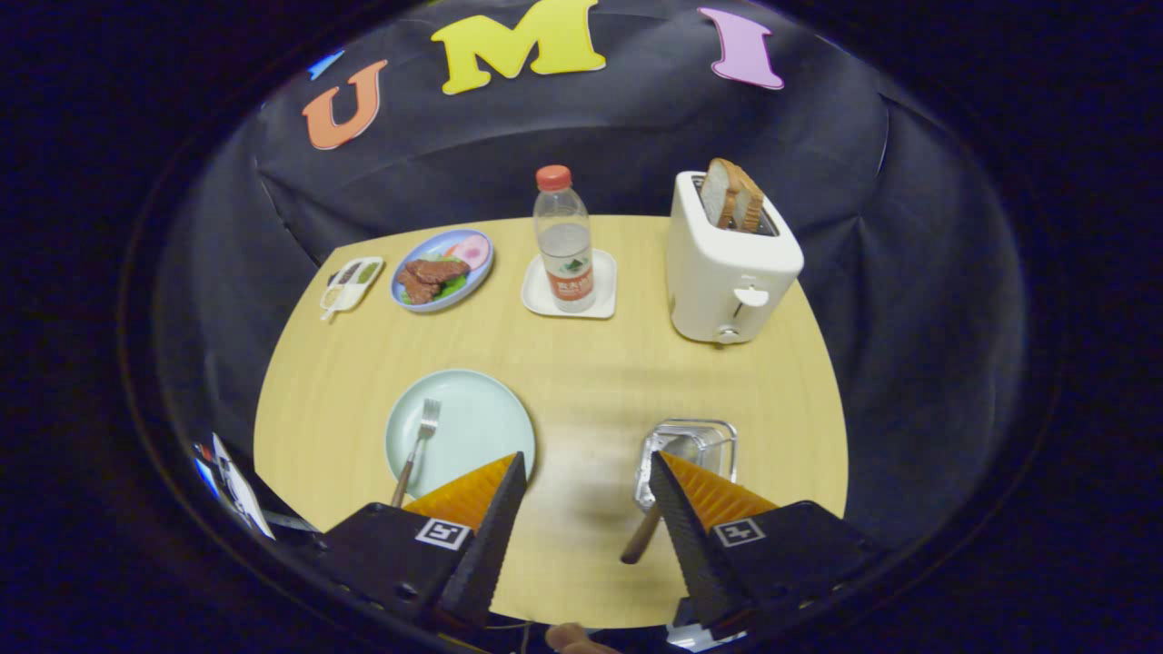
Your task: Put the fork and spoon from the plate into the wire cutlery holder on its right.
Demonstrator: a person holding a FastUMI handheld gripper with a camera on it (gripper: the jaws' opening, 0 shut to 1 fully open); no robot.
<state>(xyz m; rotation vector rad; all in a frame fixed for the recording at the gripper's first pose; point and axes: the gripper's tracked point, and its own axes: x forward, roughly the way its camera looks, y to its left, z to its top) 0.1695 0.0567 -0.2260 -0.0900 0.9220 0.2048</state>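
The fork lies on the pale green plate, tines away, wooden handle overhanging the near rim. It looks light, stiff and thin, likely slippery at the metal neck; the handle is the better hold. A wooden-handled utensil, probably the spoon, already leans in the wire cutlery holder to the right. The tongs stand wide, empty, above the bench.

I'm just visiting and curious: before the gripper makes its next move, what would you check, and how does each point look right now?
1. Fork lying on the plate: ok.
2. Gripper jaws open, nothing between them: ok.
3. Spoon off the plate: ok; a brown handle sticks out of the holder, whether it is the spoon's, cannot tell.
4. Holder upright, right of the plate: ok.
5. Gripper lined up on the fork: not ok, it lies left of the fingers.
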